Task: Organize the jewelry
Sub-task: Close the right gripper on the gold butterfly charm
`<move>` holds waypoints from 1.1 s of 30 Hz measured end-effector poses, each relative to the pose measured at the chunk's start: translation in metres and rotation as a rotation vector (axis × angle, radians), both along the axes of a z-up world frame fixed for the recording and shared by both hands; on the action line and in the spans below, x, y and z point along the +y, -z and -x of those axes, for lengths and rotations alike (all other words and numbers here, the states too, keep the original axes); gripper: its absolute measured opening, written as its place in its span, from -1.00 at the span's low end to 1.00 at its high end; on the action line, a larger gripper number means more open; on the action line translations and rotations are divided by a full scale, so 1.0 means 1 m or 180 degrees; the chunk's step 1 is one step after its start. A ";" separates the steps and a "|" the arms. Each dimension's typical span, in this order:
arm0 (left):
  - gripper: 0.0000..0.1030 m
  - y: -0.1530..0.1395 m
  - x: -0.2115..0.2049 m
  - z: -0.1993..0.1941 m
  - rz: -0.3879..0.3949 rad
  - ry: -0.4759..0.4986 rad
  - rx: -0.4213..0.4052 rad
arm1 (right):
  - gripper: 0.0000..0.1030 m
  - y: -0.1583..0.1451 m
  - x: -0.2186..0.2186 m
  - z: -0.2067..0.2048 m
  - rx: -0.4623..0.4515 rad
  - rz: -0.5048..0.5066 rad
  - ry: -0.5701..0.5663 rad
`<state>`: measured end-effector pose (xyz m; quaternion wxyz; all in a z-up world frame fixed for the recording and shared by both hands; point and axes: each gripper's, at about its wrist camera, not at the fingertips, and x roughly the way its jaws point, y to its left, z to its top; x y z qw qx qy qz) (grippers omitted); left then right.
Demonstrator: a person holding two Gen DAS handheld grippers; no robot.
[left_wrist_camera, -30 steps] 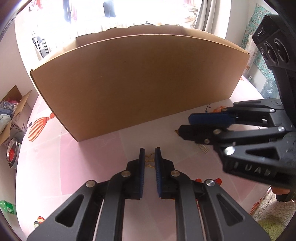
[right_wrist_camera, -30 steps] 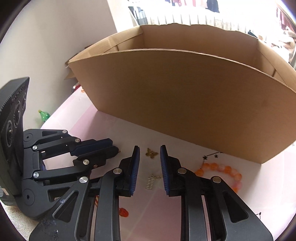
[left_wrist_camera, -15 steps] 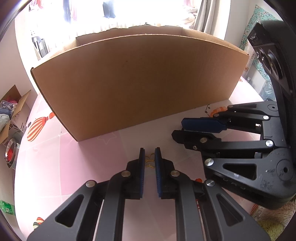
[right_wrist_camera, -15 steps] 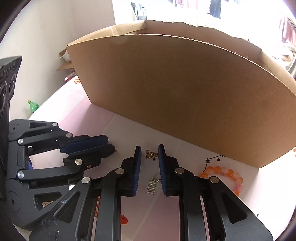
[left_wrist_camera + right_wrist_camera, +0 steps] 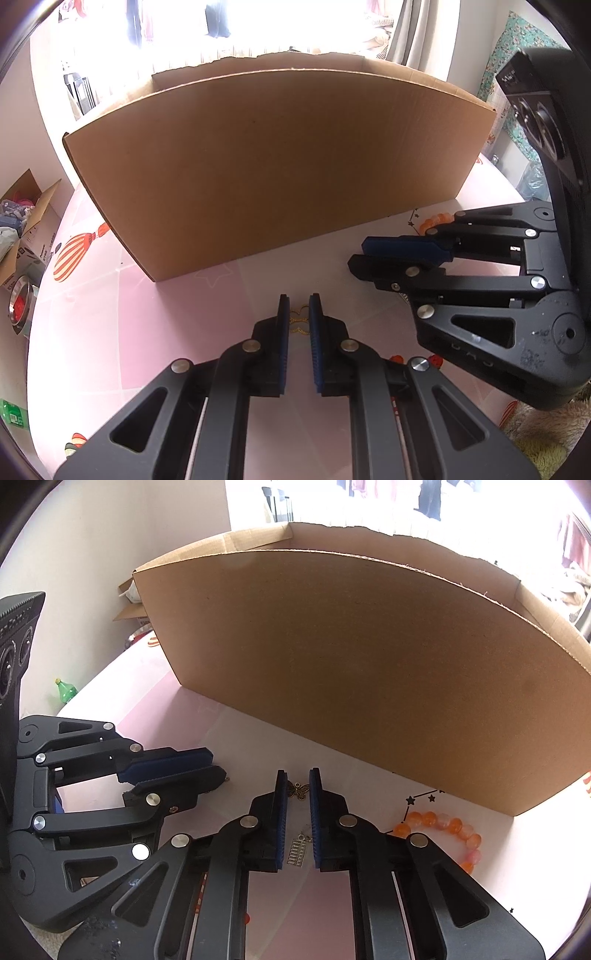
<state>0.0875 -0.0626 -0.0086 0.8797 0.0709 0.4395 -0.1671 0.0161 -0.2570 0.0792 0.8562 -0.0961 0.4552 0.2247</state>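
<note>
Right tool (image 5: 297,788) lower, nearer cardboard box (image 5: 369,672).

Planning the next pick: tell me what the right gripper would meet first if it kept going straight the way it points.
Most likely the butterfly charm, lying on the pink tabletop just past the right gripper, whose jaws are closing. The cardboard box stands behind it. Depth is unclear.

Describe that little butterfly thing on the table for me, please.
The butterfly charm is a small, flat, bronze-coloured metal piece with openwork wings. It lies on the pale table in front of the cardboard box, between the tips of the right gripper, whose jaws are closing. Whether the pads touch it cannot be told.
</note>
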 end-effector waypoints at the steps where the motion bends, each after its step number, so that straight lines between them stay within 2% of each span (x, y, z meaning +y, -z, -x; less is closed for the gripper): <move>1: -0.80 0.000 0.000 0.000 0.0001 0.0000 -0.0001 | -0.82 -0.001 -0.001 0.001 0.0001 -0.0005 0.0001; 13: -0.81 -0.003 0.003 0.000 0.0079 -0.0009 -0.0008 | -0.82 -0.016 -0.018 0.010 -0.0081 -0.0078 0.0046; 23: -0.81 -0.019 -0.001 0.011 0.0055 0.0087 -0.0195 | -0.82 -0.027 -0.029 0.023 -0.0215 -0.0165 0.0075; 30: -0.80 -0.013 -0.007 0.004 -0.0043 0.0047 -0.0038 | -0.82 -0.028 -0.037 0.031 -0.0187 -0.0252 0.0064; 33: -0.62 -0.009 -0.009 -0.001 -0.0055 0.0014 0.0029 | -0.82 -0.027 -0.040 0.030 -0.0168 -0.0275 0.0053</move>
